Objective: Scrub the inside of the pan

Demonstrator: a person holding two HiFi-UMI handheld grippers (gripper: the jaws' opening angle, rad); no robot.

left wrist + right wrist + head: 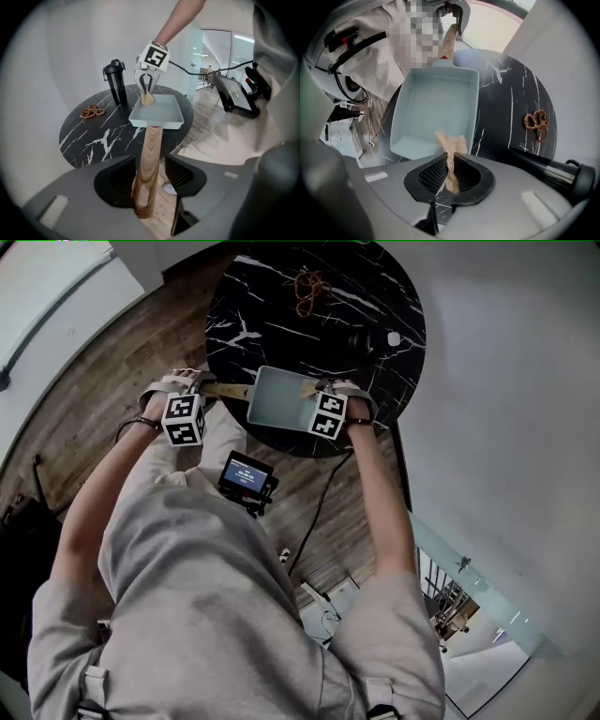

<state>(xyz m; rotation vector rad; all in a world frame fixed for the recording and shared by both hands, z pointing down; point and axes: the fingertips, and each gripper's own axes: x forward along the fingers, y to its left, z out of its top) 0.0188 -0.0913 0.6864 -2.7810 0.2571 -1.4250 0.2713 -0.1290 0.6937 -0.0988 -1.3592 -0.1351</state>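
The square, pale blue-green pan [436,110] with smooth walls sits at the near rim of the round black white-veined table [506,108]. Its grained wooden handle [151,140] overhangs that rim and runs between the left gripper's [150,161] spread jaws, which do not squeeze it. At the pan's opposite wall, the right gripper [451,171] pinches a coarse, fibrous tan scrub pad [451,145], whose lower end is hidden between the jaws. Bare tabletop lies beyond the pan, up to a bead string [536,123] and a dark flask [553,171].

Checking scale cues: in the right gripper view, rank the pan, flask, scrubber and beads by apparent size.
1. Pan
2. Flask, partly hidden
3. Scrubber and beads: these look alike, and the scrubber sits nearest the camera, so they are left unranked.
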